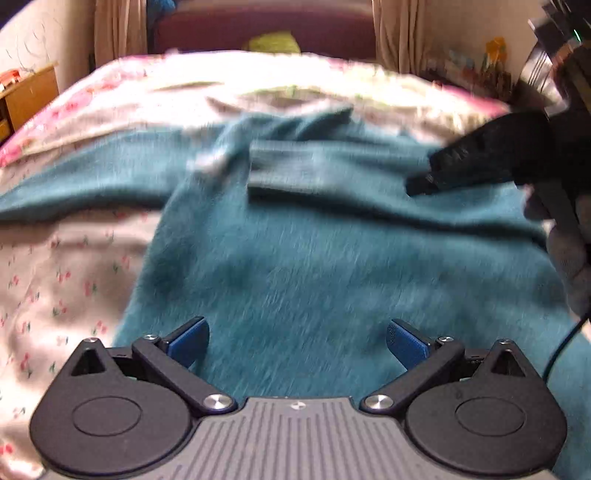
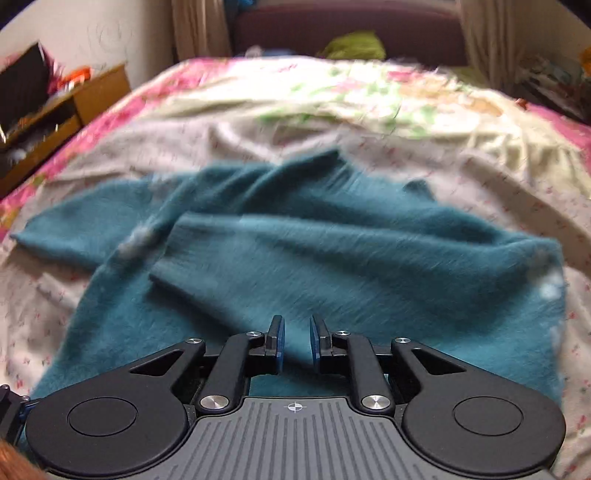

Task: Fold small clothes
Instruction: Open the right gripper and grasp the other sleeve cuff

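Note:
A fuzzy teal sweater [image 1: 314,266] lies spread on the floral bedsheet [image 1: 51,280], with its right sleeve folded across the chest and the cuff [image 1: 288,170] near the middle. The left sleeve lies out to the left. My left gripper [image 1: 297,341] is wide open and empty, over the sweater's lower body. My right gripper [image 2: 297,341] hovers over the sweater [image 2: 332,266] with its jaws a narrow gap apart and nothing between them. The right gripper also shows in the left wrist view [image 1: 480,162], above the sweater's right shoulder.
The bed carries a pink floral cover [image 2: 369,96] behind the sweater. A wooden cabinet [image 2: 55,118] stands at the left of the bed. A dark red headboard [image 2: 351,29] and a green cloth [image 2: 354,46] are at the far end. Both views are motion-blurred.

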A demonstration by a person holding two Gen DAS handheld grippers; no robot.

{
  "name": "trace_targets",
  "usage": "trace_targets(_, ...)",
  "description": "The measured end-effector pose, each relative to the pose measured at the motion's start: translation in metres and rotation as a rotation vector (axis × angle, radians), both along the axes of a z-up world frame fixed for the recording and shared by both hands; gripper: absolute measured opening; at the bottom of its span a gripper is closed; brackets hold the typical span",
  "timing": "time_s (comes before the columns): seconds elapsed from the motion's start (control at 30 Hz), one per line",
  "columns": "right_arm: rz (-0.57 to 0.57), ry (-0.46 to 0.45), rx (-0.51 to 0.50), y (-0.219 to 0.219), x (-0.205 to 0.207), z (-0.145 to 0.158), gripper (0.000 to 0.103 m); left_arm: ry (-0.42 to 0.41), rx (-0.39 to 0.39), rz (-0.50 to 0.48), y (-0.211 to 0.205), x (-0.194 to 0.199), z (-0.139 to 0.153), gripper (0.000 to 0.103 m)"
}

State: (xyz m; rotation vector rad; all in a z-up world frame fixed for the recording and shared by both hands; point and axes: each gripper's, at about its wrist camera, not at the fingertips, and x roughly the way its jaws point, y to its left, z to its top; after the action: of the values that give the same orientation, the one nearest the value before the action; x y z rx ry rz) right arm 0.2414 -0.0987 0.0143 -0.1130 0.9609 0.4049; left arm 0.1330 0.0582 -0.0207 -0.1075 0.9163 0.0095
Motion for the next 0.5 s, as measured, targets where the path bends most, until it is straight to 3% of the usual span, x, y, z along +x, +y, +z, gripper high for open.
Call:
trace_targets(0.03,0.008,0.057,-0.031,0.008,0.002,-0.01,0.017,0.031,-0.017,-0.002,0.003,-0.001,-0.003,0.103)
trace_targets(0.07,-0.002,0.058,-0.057,0.014,0.001,-0.014,0.018,0.037,-0.037,0.003,0.007,-0.005,-0.004,0.103)
trace_targets(0.27,0.125,-0.041,-0.022,0.059,-0.019,0.023,0.018,-0.072,-0.083,0.073,0.031,-0.036,0.023,0.103)
trace_targets(0.4,0.313,-0.096,-0.015,0.125,-0.03,0.042,0.018,-0.176,-0.037,0.181,0.056,-0.055,0.04,0.103)
trace_targets(0.5,0.45,-0.108,-0.017,0.185,-0.034,0.047,0.018,-0.255,0.05,0.297,0.074,-0.067,0.043,0.103)
